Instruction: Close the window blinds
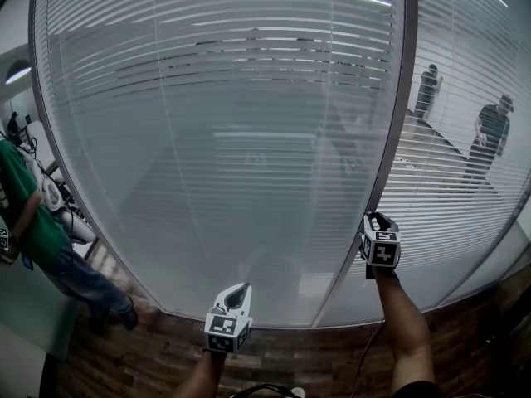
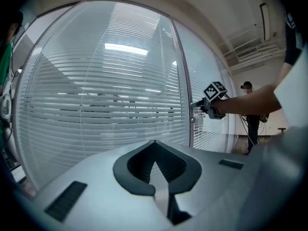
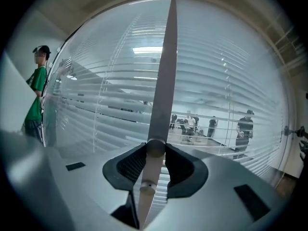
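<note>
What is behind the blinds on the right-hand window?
Through the tilted-open slats of the right blinds a room shows, with a person in dark clothes and another person farther back. The left blinds are nearly shut; what lies behind them is mostly hidden.

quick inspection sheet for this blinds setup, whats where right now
surface: wood-plank floor below the glass wall; no table.
job's things: blinds lowered, with the right pane's slats open enough to see through; knob on the frame post.
clutter: nothing seen.
grippers: right gripper fingers closed on the knob; left gripper fingers together, empty.
cables: thin dark cable beside the right forearm.
surroundings: person in green shirt at left; two people beyond the glass.
</note>
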Motion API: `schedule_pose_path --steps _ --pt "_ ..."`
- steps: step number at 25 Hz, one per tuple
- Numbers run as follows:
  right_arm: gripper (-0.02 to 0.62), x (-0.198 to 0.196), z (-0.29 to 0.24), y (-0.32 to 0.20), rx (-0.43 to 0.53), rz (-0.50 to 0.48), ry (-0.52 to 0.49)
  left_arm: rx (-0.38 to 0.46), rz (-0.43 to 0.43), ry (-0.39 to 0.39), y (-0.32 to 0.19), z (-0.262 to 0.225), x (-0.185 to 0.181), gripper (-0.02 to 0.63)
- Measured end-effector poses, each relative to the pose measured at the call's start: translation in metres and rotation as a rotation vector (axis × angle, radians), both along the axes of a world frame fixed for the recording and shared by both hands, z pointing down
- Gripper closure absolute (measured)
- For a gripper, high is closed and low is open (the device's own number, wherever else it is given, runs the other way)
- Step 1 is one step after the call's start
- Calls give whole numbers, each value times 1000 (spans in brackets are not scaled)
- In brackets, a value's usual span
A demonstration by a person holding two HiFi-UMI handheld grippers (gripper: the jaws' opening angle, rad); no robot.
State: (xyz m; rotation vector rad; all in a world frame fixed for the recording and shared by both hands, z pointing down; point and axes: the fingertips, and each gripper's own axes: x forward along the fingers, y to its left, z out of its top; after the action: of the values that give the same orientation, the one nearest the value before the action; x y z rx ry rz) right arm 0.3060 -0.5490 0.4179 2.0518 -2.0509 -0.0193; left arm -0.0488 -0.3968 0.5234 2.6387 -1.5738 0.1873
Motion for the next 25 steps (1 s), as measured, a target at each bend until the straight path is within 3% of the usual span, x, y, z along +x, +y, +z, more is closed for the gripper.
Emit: schedule_pose_path --steps 8,12,20,25 --pt "466 -6 -3 3 -32 -8 164 1 3 5 0 -2 1 611" --pt "466 -10 -4 4 -36 -24 310 -1 0 5 1 -1 -2 611" --pt "466 -11 5 -3 -54 -61 794 -1 -1 4 2 2 1 611" --pt "466 -11 12 -5 -80 -74 1242 -5 -7 5 4 1 -1 611"
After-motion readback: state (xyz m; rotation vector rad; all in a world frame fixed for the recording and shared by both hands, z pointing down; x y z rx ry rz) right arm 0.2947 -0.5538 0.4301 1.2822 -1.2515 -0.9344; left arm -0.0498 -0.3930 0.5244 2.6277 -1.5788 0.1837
